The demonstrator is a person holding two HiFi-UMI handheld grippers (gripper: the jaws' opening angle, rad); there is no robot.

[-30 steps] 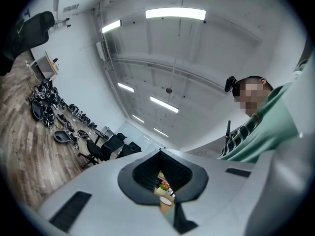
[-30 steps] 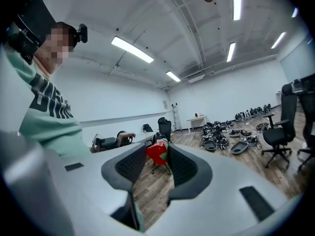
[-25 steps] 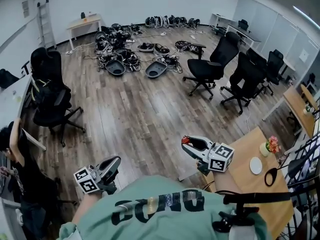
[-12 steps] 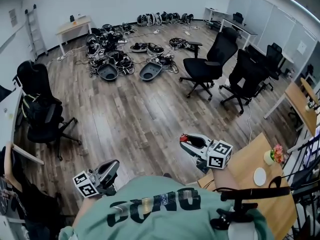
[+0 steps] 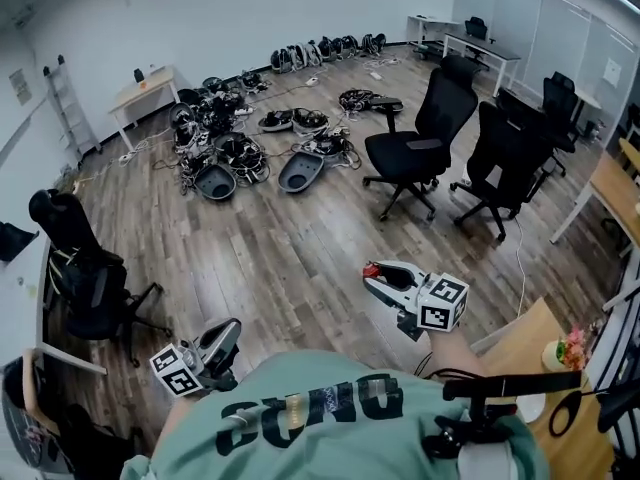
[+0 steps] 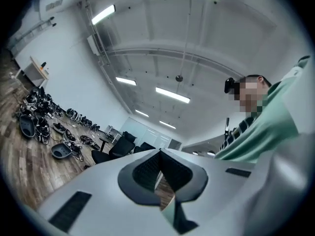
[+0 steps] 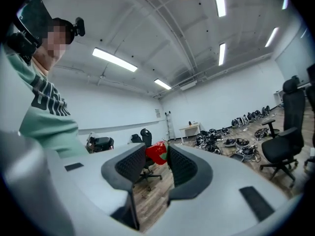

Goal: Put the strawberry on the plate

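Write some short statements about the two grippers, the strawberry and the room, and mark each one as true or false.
1. The right gripper holds the strawberry between its jaw tips. True.
2. The left gripper has its jaws wide apart. False: its jaw tips are together, with nothing between them.
3. The strawberry lies on the plate. False: it is in the right gripper, above the wooden floor.
4. Black office chairs stand on the wooden floor. True.
5. The person's shirt is red. False: it is green.
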